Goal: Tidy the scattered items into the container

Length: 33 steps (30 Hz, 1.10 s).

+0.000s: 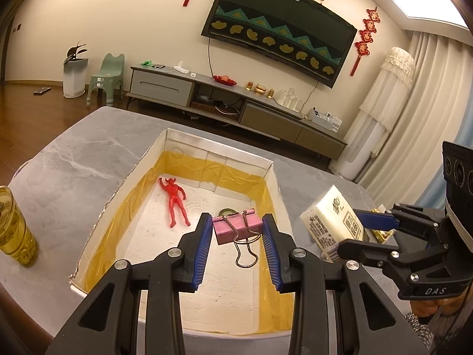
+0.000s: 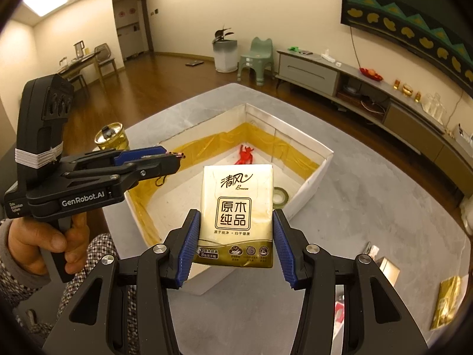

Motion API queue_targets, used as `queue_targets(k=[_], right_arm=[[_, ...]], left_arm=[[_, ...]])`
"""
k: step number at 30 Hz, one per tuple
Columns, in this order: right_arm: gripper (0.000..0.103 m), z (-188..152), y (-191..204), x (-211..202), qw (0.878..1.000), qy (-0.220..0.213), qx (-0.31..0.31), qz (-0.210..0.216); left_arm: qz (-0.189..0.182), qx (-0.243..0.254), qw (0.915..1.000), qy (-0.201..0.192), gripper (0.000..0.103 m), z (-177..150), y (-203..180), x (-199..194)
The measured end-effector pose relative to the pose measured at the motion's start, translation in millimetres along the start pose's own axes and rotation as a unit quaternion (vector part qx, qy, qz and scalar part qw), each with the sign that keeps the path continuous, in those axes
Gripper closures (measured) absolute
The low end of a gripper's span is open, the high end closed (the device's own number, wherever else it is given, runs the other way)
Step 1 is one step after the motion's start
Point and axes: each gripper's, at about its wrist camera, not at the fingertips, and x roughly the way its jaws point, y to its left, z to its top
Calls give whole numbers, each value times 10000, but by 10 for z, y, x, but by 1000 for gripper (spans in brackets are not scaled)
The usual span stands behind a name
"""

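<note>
We see our left hand-held gripper (image 2: 177,159) is black plastic with blue ribbed pads (image 1: 204,248) and round silver screws. Its side says "GenRobot.AI" in white, and white string is wound around its black top block. Our right hand-held gripper (image 2: 233,245) looks the same and says "DAS". Our sleeve (image 2: 97,251) has tiny black and white checks with a grey cuff.

My left claw (image 1: 237,232) was black with ribbed blue pads (image 1: 205,247); the binder clip (image 1: 236,230) was pink. My right claw (image 2: 234,244) matched; its tissue pack (image 2: 236,213) was cream, banded gold, with dark lettering. The box (image 1: 275,177) was white, lined in amber tape; the figurine (image 1: 176,199) red; the counter (image 1: 88,153) veined grey.
</note>
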Motion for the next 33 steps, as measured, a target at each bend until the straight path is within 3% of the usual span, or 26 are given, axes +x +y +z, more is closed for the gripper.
queue_targets(k=[33], right_arm=[[51, 586, -228, 920, 9975, 677, 127, 157]], left_arm=[[186, 445, 9970, 613, 67, 118, 337, 301]])
